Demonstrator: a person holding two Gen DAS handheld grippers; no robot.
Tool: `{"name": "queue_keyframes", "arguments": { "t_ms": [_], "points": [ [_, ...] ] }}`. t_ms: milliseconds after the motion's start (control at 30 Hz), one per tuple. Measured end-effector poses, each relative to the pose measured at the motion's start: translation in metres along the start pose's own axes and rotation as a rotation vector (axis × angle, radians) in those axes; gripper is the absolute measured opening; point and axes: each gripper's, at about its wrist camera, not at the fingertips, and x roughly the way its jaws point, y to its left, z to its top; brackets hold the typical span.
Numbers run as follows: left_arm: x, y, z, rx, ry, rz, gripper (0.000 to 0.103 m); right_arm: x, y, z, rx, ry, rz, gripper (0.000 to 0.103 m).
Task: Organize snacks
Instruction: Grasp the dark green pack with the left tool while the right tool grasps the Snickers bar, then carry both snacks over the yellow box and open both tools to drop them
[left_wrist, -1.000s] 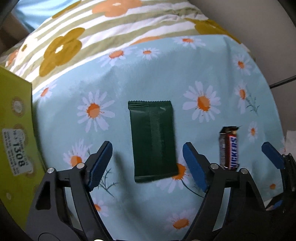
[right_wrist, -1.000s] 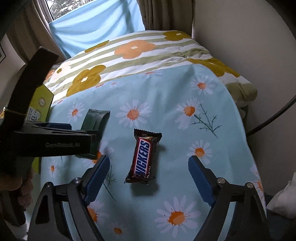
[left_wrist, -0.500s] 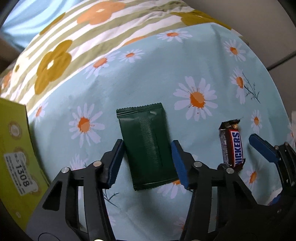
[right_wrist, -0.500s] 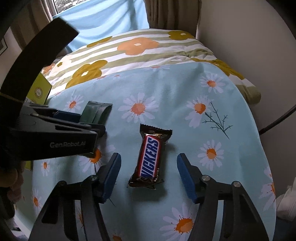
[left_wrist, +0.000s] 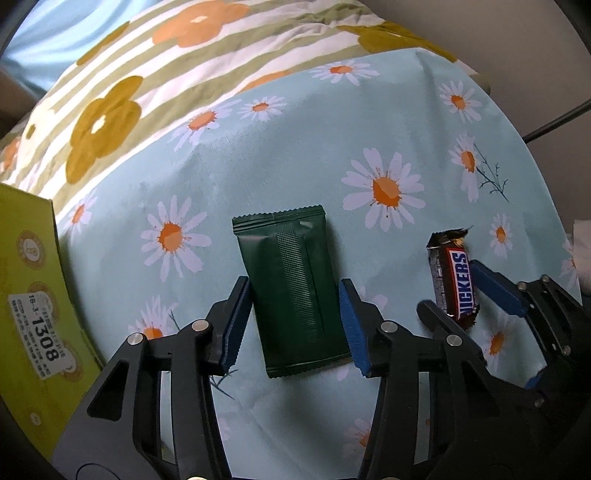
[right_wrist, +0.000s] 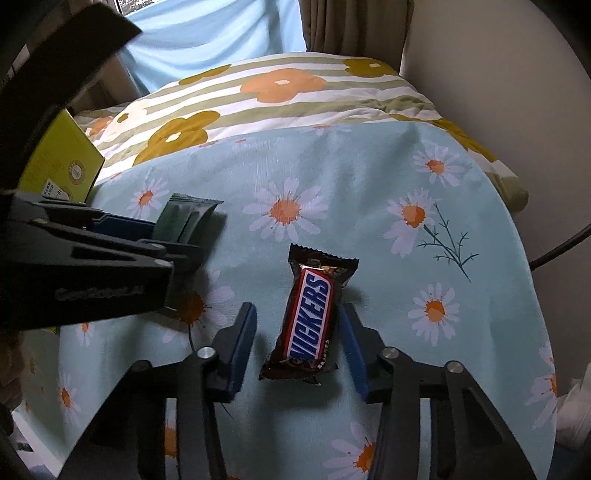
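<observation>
A dark green snack packet (left_wrist: 291, 280) lies on the daisy-print cloth (left_wrist: 258, 166). My left gripper (left_wrist: 293, 325) is shut on it, both blue pads pressing its long edges. In the right wrist view the packet (right_wrist: 184, 218) bows upward between those fingers (right_wrist: 122, 225). A Snickers bar (right_wrist: 310, 317) lies to its right, lengthwise between the jaws of my right gripper (right_wrist: 299, 347). Those jaws are closing; the right pad is at the wrapper, and a narrow gap remains at the left pad. The left wrist view also shows the bar (left_wrist: 456, 284) and the right gripper (left_wrist: 465, 299).
A yellow-green carton (left_wrist: 29, 295) with a white label stands at the cloth's left edge. A striped quilt with big flowers (left_wrist: 184, 55) lies behind the cloth. A wall and a black cable (left_wrist: 554, 122) bound the right side. Something white (right_wrist: 576, 406) sits at lower right.
The left jaws closed from wide apart onto the green packet, which now bows. The right jaws narrowed around the Snickers bar, and that gripper sank a little toward it.
</observation>
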Motion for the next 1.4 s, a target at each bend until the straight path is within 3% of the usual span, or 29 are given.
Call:
{"name": "queue_keyframes", "arguments": {
  "t_ms": [100, 433, 767, 967, 1167, 1400],
  "points": [
    [-0.003, 0.001, -0.001, -0.008, -0.007, 0.0, 0.044, 0.003, 0.002, 0.001, -0.02, -0.005, -0.019, 0.026],
    [-0.032, 0.005, -0.007, -0.05, -0.07, -0.017, 0.044, -0.019, -0.002, 0.005, -0.031, -0.061, 0.007, 0.026],
    [-0.131, 0.025, -0.022, -0.156, -0.277, -0.048, 0.044, -0.086, 0.01, 0.043, -0.122, -0.18, 0.087, 0.026],
    [-0.2, 0.064, -0.038, -0.245, -0.411, -0.04, 0.044, -0.13, 0.054, 0.077, -0.22, -0.247, 0.181, 0.026],
    [-0.245, 0.131, -0.071, -0.344, -0.501, -0.005, 0.044, -0.159, 0.119, 0.1, -0.31, -0.291, 0.285, 0.026],
    [-0.259, 0.219, -0.123, -0.436, -0.514, 0.02, 0.044, -0.165, 0.209, 0.109, -0.361, -0.297, 0.337, 0.026]
  ]
}}
